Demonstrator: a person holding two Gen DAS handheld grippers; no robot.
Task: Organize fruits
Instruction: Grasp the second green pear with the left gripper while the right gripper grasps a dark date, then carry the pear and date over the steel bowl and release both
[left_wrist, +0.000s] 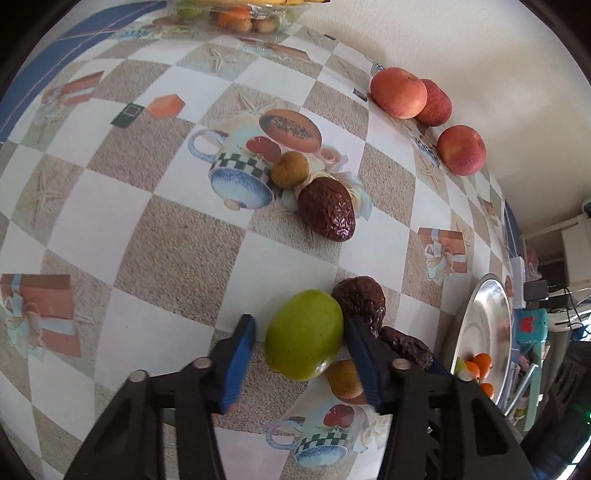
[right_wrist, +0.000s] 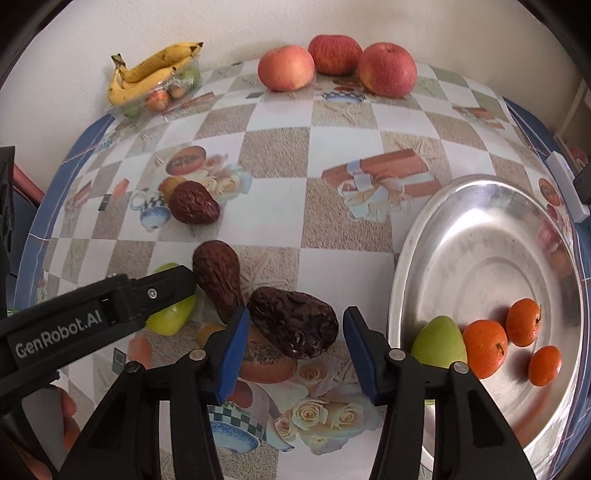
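Left claw (left_wrist: 299, 350) spread around the green mango (left_wrist: 303, 335) on the bench (left_wrist: 177, 243), pads not yet touching; right claw (right_wrist: 293, 345) spread around a wrinkled brown fruit (right_wrist: 293, 323); metal tray (right_wrist: 480, 236) beside it holds oranges (right_wrist: 484, 348). Risk: claws work close together; closing left may nudge the neighbouring brown fruit (left_wrist: 360, 300), or the round mango may slip out.

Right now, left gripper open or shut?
Open: left gripper straddles the green fruit with a gap at one finger.

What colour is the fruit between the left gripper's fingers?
Green fruit, clearest in the left wrist view.
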